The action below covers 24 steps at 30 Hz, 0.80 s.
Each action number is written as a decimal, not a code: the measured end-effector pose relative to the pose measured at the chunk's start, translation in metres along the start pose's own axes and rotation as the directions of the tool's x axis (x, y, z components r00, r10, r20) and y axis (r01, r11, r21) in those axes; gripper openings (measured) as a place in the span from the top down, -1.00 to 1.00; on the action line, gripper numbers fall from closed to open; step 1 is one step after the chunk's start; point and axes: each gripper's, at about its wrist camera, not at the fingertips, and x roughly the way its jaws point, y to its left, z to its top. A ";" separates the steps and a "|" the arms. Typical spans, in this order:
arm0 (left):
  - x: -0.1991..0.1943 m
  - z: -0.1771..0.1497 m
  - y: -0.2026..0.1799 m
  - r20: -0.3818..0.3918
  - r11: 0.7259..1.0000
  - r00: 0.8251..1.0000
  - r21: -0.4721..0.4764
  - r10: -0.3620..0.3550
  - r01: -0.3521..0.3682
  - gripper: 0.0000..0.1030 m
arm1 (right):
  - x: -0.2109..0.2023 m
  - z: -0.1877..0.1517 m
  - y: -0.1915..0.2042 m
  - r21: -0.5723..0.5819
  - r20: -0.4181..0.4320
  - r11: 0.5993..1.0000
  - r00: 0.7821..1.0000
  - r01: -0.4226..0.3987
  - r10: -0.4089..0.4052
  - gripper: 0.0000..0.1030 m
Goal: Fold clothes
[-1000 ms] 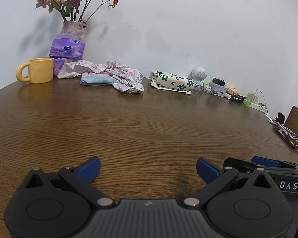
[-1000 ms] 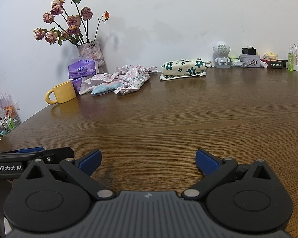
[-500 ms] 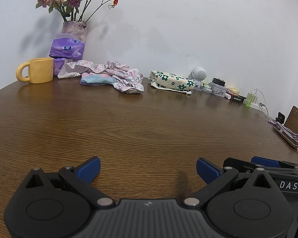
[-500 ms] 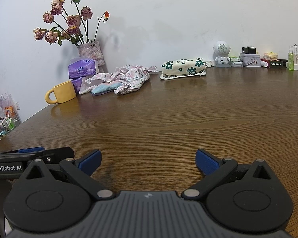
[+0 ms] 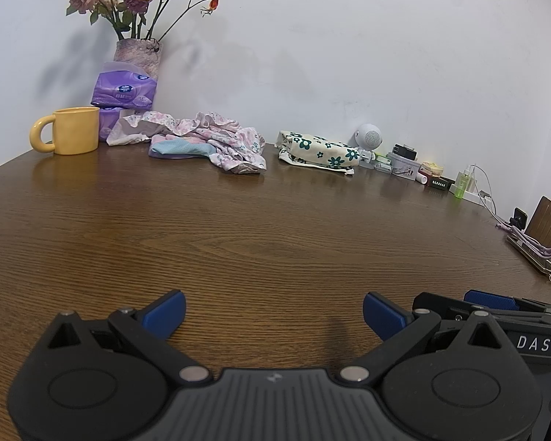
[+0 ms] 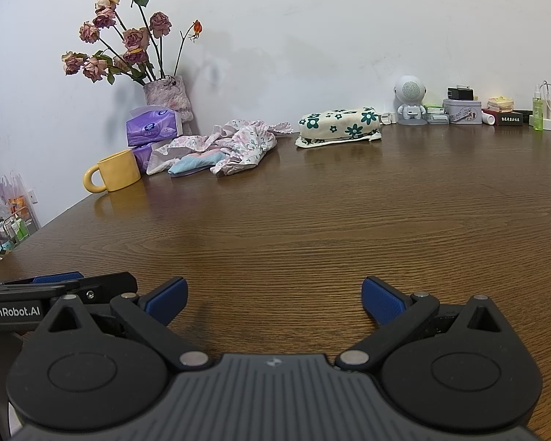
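- Left wrist view: the left tongs (image 5: pixel 272 312) sit low over the wooden counter (image 5: pixel 275 242), blue pads spread wide with nothing between them.
- At the far edge by the wall, a crumpled heap of floral clothes (image 5: pixel 216 141) lies well apart from the tongs, with a light blue piece (image 5: pixel 182 147) tucked in it.
- Just right of the heap rests a folded cream cloth with green flowers (image 5: pixel 317 150); to the left stand a yellow mug (image 5: pixel 73 130), purple tissue packs (image 5: pixel 123 90) and a vase of dried roses (image 5: pixel 137 49).
- Part of the right tongs (image 5: pixel 492 299) shows at the lower right edge.
- Right wrist view: the right tongs (image 6: pixel 272 299) also hover low over the counter (image 6: pixel 312 220), pads spread and holding nothing.
- The floral clothes (image 6: pixel 238 143) lie far ahead to the left, beside the yellow mug (image 6: pixel 115 174); the folded cream cloth (image 6: pixel 339 125) sits just right of them.
- A white robot-shaped figure (image 6: pixel 409 97) and small boxes (image 6: pixel 463 110) line the wall to the right.
- The left tongs (image 6: pixel 57 279) edge in at the lower left.
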 end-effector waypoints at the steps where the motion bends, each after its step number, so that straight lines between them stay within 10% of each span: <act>1: 0.000 0.000 0.000 0.000 1.000 1.000 0.000 0.000 0.000 -1.00 | 0.000 0.000 0.000 0.000 0.000 1.000 1.000 0.000 0.000 -0.99; 24: 0.000 0.000 0.000 0.001 1.000 1.000 0.000 -0.002 0.002 -1.00 | 0.000 -0.001 0.000 0.001 0.001 1.000 1.000 0.001 -0.001 -0.99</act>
